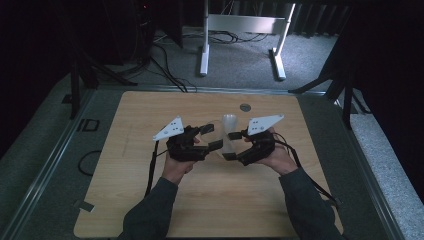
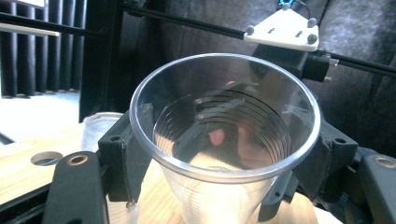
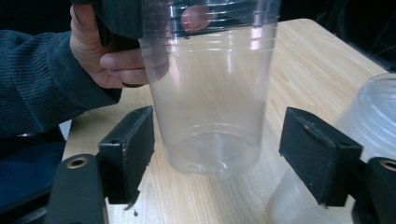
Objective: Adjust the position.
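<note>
Right now I am holding the clear cup [image 2: 224,140] near its rim in my left gripper [image 2: 224,154], fingers [image 2: 123,158] pressing its sides, lifted above the surface [image 3: 299,65] toward the far edge, keeping it steady while my right gripper [image 3: 217,154] is standing open around its base, freeing it from the cup stack [image 3: 345,158].

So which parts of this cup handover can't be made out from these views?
- High view: the clear cup is too small and dim between the two grippers to tell its grip.
- Right gripper view: the cup's rim is cut off by the top edge.
- Left gripper view: the frosted cup stack is mostly behind the left gripper.
</note>
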